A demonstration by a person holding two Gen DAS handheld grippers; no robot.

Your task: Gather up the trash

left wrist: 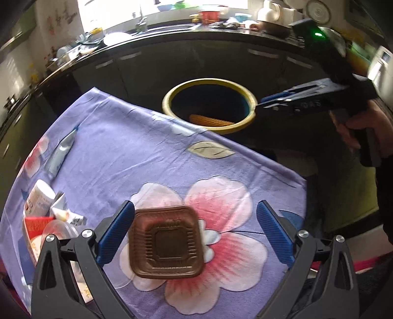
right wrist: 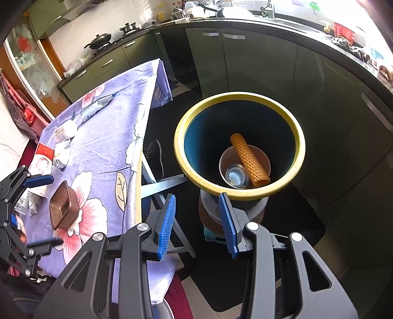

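Brown plastic tray [left wrist: 167, 239] between wide left hand-held gripper [left wrist: 196, 228]; right hand-held gripper [right wrist: 197, 220] part-open, empty; labels unreadable

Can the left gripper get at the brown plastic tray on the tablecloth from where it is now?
Probably yes. The left gripper is open, its fingers either side of the brown plastic tray, which lies alone on the tablecloth, nothing on it or between.

This is a kitchen. A long dark counter [right wrist: 307, 32] runs around the room, with grey-green cupboards [right wrist: 258, 63] under it. A black pan [right wrist: 99, 40] sits on the stove. Bright light comes in through a window [left wrist: 115, 12] above the sink. A table wears a purple cloth with big pink flowers [left wrist: 147, 152]. The floor [right wrist: 289, 247] is dark.
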